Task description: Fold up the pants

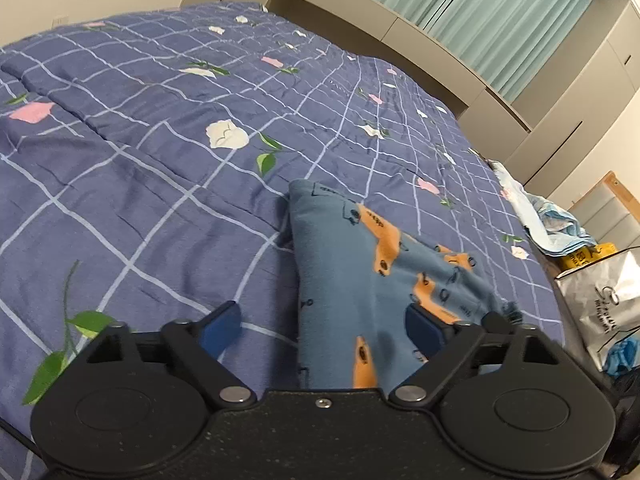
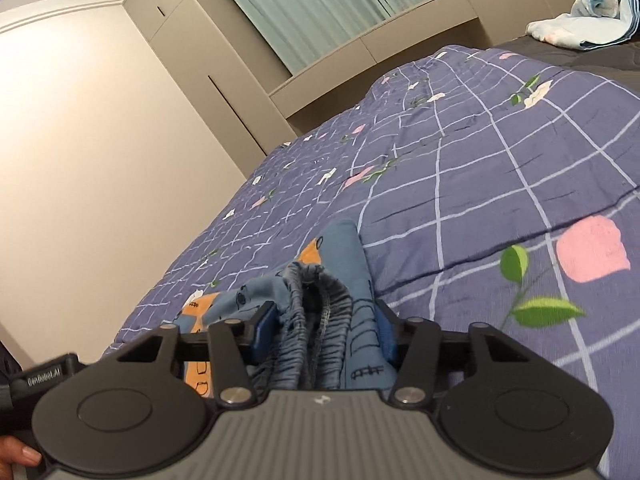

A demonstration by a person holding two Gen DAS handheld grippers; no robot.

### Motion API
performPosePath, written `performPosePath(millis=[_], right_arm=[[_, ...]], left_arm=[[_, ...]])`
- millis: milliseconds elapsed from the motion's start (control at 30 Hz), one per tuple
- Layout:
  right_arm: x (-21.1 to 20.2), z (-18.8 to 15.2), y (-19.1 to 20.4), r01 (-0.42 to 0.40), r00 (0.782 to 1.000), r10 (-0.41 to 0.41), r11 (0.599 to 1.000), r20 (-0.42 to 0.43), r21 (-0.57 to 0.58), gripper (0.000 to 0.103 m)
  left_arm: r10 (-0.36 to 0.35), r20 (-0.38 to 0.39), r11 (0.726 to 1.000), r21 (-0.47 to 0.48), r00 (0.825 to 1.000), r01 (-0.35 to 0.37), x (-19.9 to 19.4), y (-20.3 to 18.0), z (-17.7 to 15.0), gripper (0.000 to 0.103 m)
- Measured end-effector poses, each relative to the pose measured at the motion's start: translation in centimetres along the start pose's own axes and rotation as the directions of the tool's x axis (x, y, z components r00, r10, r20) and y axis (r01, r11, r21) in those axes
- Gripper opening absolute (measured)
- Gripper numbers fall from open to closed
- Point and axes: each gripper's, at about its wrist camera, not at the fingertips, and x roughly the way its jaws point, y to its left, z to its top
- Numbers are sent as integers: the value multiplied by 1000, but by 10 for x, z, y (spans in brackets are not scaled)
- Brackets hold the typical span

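The pants (image 1: 344, 272) are small, blue with orange and dark prints, lying folded into a narrow bundle on the blue checked quilt (image 1: 160, 128). My left gripper (image 1: 320, 320) is open, its jaws wide apart, low over the near end of the pants; one blue pad (image 1: 424, 328) lies against the cloth. In the right wrist view the gathered elastic waistband of the pants (image 2: 320, 320) sits between the fingers of my right gripper (image 2: 326, 328). Its jaws are partly open around the bunched cloth, with both blue pads touching it.
The quilt (image 2: 500, 168) with flower prints covers the bed. A light blue cloth pile (image 1: 552, 220) lies at the bed's far right edge, also seen in the right wrist view (image 2: 592, 16). A silver bag (image 1: 600, 300) stands beside the bed. Beige cabinets (image 2: 192, 92) and green curtains lie beyond.
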Motion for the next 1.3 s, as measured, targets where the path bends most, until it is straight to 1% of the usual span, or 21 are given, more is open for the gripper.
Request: performPosePath(millis=[67, 100, 167, 200, 233, 300, 433, 467, 533, 600, 767, 867, 1033, 1167, 1300], right_arm=[[-2, -2, 1, 5, 1000, -5, 1000, -3, 9, 48], [-3, -3, 1, 6, 1000, -6, 1000, -4, 15, 46], [-5, -6, 3, 11, 1000, -11, 1000, -4, 26, 43], [-6, -7, 4, 16, 1000, -16, 999, -2, 29, 42], [-7, -6, 6, 21, 1000, -21, 999, -1, 30, 41], [-7, -4, 9, 31, 1000, -31, 999, -6, 43, 39], [-9, -4, 21, 61, 998, -61, 996, -2, 61, 34], [-11, -5, 25, 68, 998, -68, 996, 3, 62, 33], [-16, -7, 32, 71, 997, -73, 995, 23, 63, 31], [-23, -10, 44, 73, 996, -75, 996, 42, 43, 30], [-34, -8, 72, 65, 995, -64, 998, 72, -12, 27], [-35, -3, 88, 41, 996, -38, 999, 80, -35, 26], [-30, 1, 117, -3, 997, 8, 998, 83, -64, 26], [-18, -2, 134, -34, 997, 37, 998, 68, -50, 26], [-2, -13, 142, -32, 999, 32, 999, 40, 10, 26]], left_arm=[[-22, -19, 999, -25, 1000, 21, 2, 0, 3, 79], [-25, -31, 999, -42, 999, 24, 4, 1, 4, 74], [-22, -56, 998, -61, 998, 19, 9, 3, 5, 62], [-18, -64, 998, -60, 998, 14, 11, 3, 6, 52], [-20, -72, 998, -56, 997, 16, 13, 2, 6, 47], [-35, -87, 998, -58, 996, 30, 15, 0, 8, 40], [-10, -97, 1000, -10, 995, 9, 11, -10, 10, 33], [-7, -95, 1000, 2, 995, 7, 8, -12, 10, 32], [-4, -83, 1000, 31, 997, 6, 0, -15, 8, 24], [-4, -69, 998, 58, 998, 8, -8, -17, 6, 20], [-26, -49, 996, 82, 998, 30, -27, -16, 10, 18], [-35, -38, 995, 90, 999, 39, -38, -15, 15, 17], [-16, 8, 995, 100, 1000, 16, -58, 0, 34, 17], [11, 18, 993, 119, 1000, -13, -66, 18, 53, 17], [44, -2, 988, 145, 999, -43, -63, 34, 63, 17]])
